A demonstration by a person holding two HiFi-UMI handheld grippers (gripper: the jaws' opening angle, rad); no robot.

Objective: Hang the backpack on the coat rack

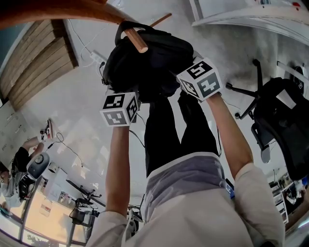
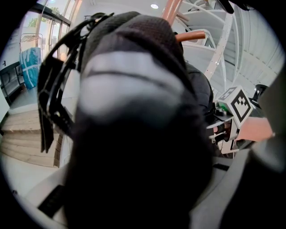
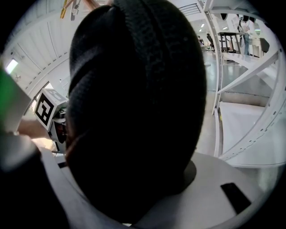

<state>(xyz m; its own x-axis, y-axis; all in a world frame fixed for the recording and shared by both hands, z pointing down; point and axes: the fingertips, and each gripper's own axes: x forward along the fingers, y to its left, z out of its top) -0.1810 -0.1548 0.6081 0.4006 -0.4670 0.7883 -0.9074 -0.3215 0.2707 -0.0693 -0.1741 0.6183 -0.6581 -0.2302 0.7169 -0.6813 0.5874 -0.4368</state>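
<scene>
1. The coat rack (image 1: 63,10) reaches in from the 10 o'clock corner of the head view as a curved wooden arm. One peg (image 1: 136,40) juts out of it towards the person, which is why the bag is raised this high
2. The left gripper (image 1: 123,103) sits at about 7 o'clock of the backpack (image 1: 154,62), with the arm stretched up under it. In the left gripper view dark fabric fills the whole space between the grey jaws, so I judge it clamped on the bag's lower left side, there to bear the weight from below
3. The backpack hangs between the two grippers, above the person's legs and well clear of the floor. Its top handle (image 1: 126,26) loops over the peg at the bag's 12 o'clock, so the hook-up looks made or very nearly made. Whether the peg already bears the load cannot be told, since both grippers support the bag from below
4. The right gripper (image 1: 195,82) is at about 4 o'clock of the bag, a little higher than the left. In the right gripper view a thick black padded part of the bag sits between the jaws, which close on it. This second hold keeps the bag level, so the handle stays open to the peg
5. Next, I judge, the bag is lowered gently until the handle goes taut, then let go. An office chair (image 1: 280,116) stands well apart at 3 o'clock
</scene>
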